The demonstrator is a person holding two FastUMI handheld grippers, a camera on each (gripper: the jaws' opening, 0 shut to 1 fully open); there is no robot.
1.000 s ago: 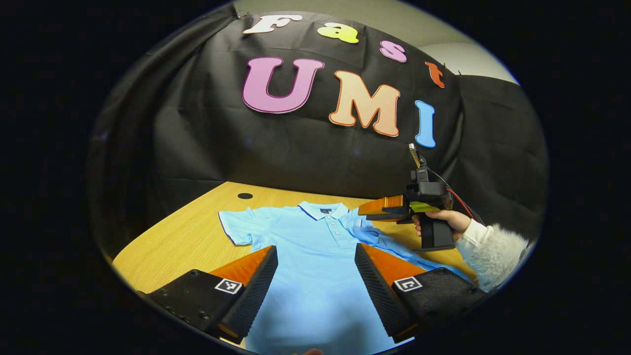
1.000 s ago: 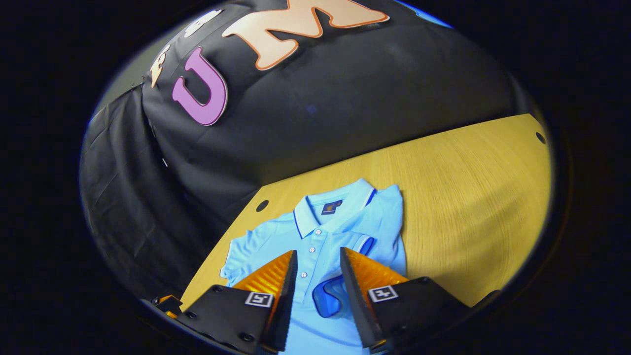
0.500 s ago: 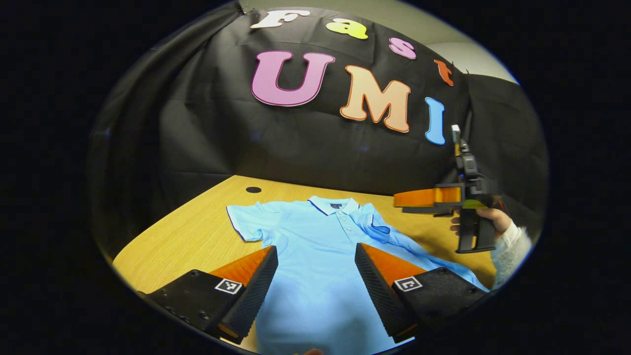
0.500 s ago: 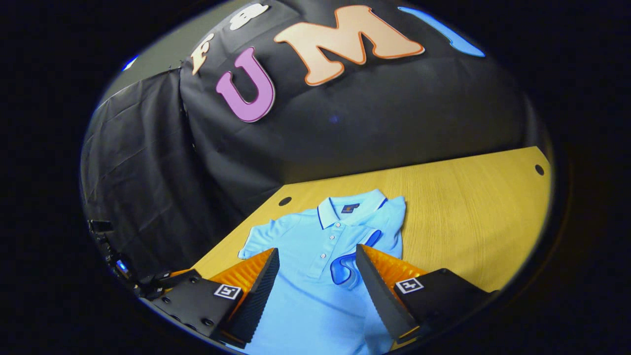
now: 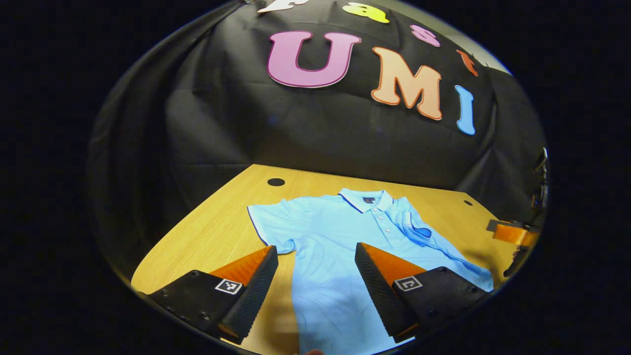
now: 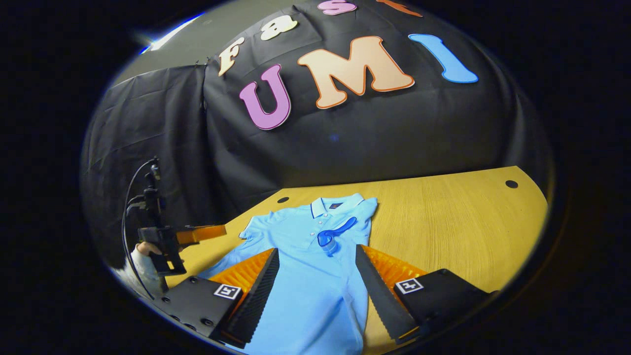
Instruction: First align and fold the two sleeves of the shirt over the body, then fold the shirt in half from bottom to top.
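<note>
We see the light blue shirt (image 5: 345,246) lying flat on the wooden table (image 5: 217,231), collar toward the black cloth wall, one sleeve (image 6: 335,234) folded over the chest and the other sleeve (image 5: 268,224) spread out. Our left gripper (image 5: 315,276) and right gripper (image 6: 315,281) hover above the body, jaws wide apart, gripping nothing.

A light blue polo shirt (image 5: 340,236) lies flat, front up, on the tabletop (image 5: 217,231), collar (image 5: 367,198) toward the wall, buttons closed. One sleeve (image 6: 336,232) is folded over the chest, its dark lining showing. The other sleeve (image 5: 268,222) lies spread out to the side. The hem seems unfolded, though it runs out of view.
</note>
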